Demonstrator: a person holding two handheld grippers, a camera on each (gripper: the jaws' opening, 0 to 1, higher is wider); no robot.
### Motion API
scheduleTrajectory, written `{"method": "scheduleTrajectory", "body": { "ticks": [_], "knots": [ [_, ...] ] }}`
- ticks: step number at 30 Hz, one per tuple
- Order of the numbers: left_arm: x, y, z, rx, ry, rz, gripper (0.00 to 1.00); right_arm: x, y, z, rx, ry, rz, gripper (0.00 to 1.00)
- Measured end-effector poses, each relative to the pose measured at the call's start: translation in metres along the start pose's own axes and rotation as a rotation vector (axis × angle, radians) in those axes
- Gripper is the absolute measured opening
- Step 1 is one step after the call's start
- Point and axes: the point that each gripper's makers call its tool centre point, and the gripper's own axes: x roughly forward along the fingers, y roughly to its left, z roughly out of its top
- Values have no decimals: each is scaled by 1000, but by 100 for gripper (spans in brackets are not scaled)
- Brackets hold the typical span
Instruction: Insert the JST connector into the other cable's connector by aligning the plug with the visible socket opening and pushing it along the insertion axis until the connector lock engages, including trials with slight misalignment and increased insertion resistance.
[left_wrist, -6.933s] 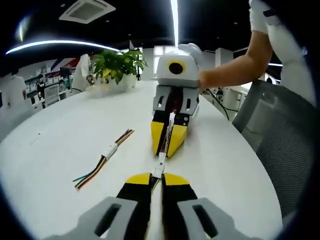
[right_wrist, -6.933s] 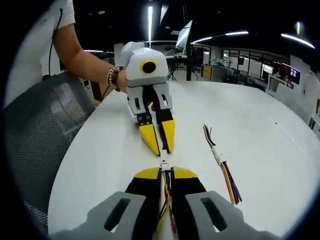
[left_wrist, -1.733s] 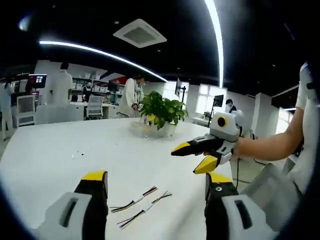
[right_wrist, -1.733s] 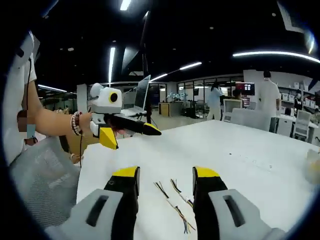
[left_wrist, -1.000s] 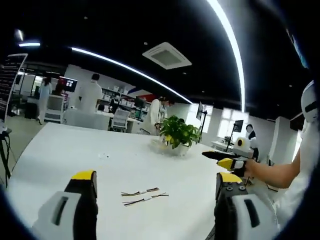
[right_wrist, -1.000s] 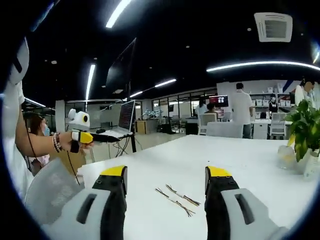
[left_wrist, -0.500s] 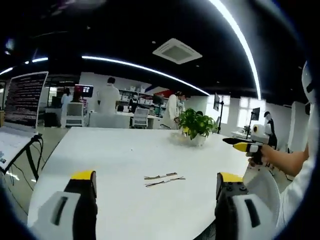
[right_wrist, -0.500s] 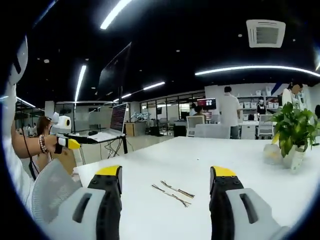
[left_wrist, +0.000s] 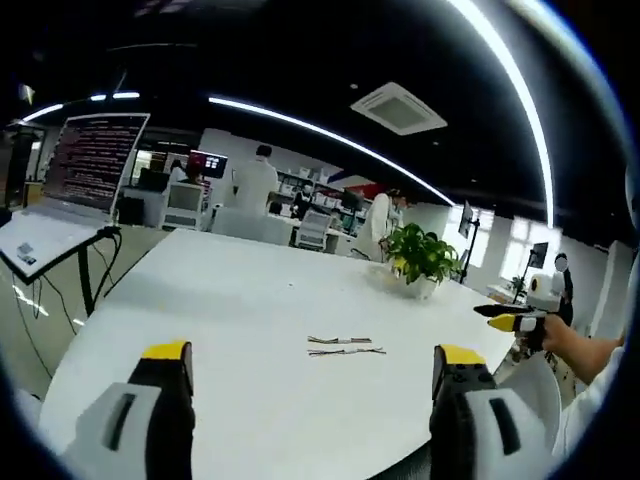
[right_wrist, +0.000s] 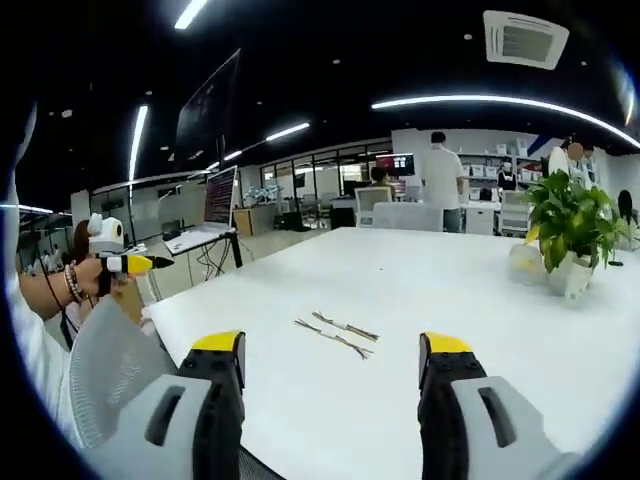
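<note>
Left gripper (left_wrist: 312, 375): jaws spread wide, nothing between them; in the left gripper view its yellow tips rise at 7 and 5 o'clock, well back from the table edge. It also shows small at 9 o'clock in the right gripper view (right_wrist: 128, 263), held in a hand.
Right gripper (right_wrist: 334, 365): jaws equally wide apart and empty; tips at 7 and 5 o'clock in the right gripper view. It appears at 3 o'clock in the left gripper view (left_wrist: 505, 318), tips pointing inward.
Cables (left_wrist: 345, 346): two thin wire assemblies lie side by side, near-parallel, on the white table (left_wrist: 230, 330), just past centre in the left gripper view. In the right gripper view (right_wrist: 335, 331) they sit at centre, between the jaw tips by line of sight but far beyond them.
Connector state: too small to tell whether each assembly is a mated pair or a loose half; no plug or socket opening can be made out.
Surroundings: potted plant (left_wrist: 422, 263) at 2 o'clock on the far table side; a laptop (left_wrist: 60, 190) at 10 o'clock off the table.
Stage, as judged: both grippers are withdrawn from the work.
Risk: any re-approach from this far back could come in skewed, so a jaw may pinch wires instead of the housing, or nudge the light cables across the smooth top.
Risk: a plug gripped off-axis would likely jam at the socket mouth; forcing it could bend pins without engaging the lock.
</note>
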Motion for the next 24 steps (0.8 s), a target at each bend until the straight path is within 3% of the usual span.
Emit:
{"method": "scheduleTrajectory", "body": {
  "ticks": [6, 11, 24],
  "knots": [
    [5, -5, -3, -21, -3, -19, 99, -5, -7, -7, 17, 19, -25, 71],
    [10, -5, -13, -2, 50, -18, 99, -6, -10, -9, 15, 32, -31, 70],
    [19, 1, -24, -27, 93, -18, 99, -8, -26, -17, 58, 37, -59, 68]
  ]
}}
